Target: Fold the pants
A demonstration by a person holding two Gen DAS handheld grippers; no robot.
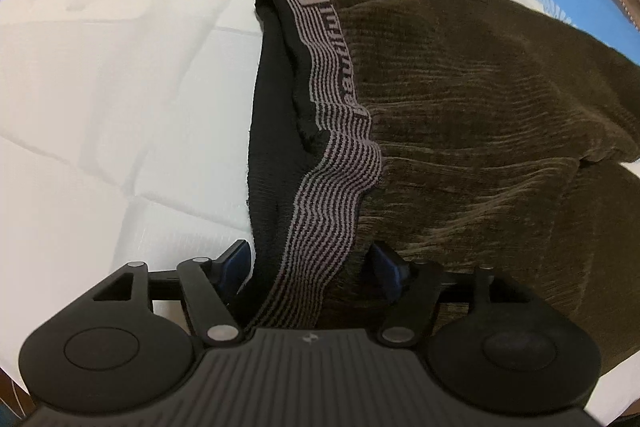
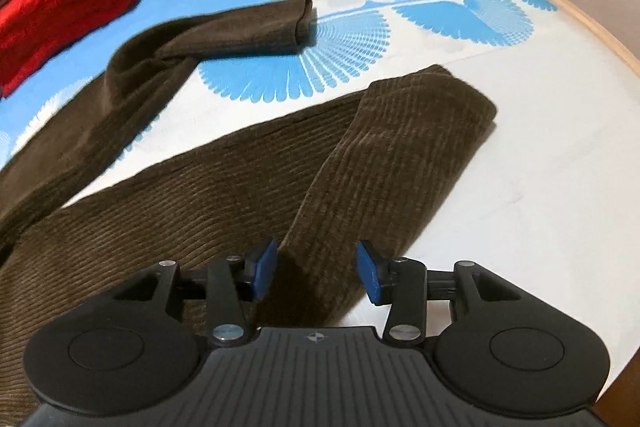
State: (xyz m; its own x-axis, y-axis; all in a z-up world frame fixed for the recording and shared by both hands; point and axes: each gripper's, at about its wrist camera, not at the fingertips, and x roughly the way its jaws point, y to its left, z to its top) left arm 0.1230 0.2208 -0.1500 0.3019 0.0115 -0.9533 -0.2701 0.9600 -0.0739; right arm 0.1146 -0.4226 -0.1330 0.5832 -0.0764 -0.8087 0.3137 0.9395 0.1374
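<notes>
On the blue-and-white patterned bedspread lie the brown corduroy pants, spread loosely, not yet folded flat. Seen from the left wrist, the striped elastic waistband runs up from between the fingers of the left gripper; the fingers stand wide, one on each side of the band, and the blue pads do not press it. Seen from the right wrist, the right gripper sits over a trouser leg that is doubled back on itself, its fingers partly apart with the cloth between them, again without a visible pinch. The other leg lies well apart, bent and twisted near a red garment at the bedspread's far edge.

The main risk, as I judge it, is that neither gripper has a hold, so any lift would leave the fabric behind or drag only one layer. The waistband is rumpled and its black lining gapes, so closing there could catch a single layer and skew the fold. The splayed legs are likely to fold unevenly unless brought together first, and the twisted far leg could keep its crease.
</notes>
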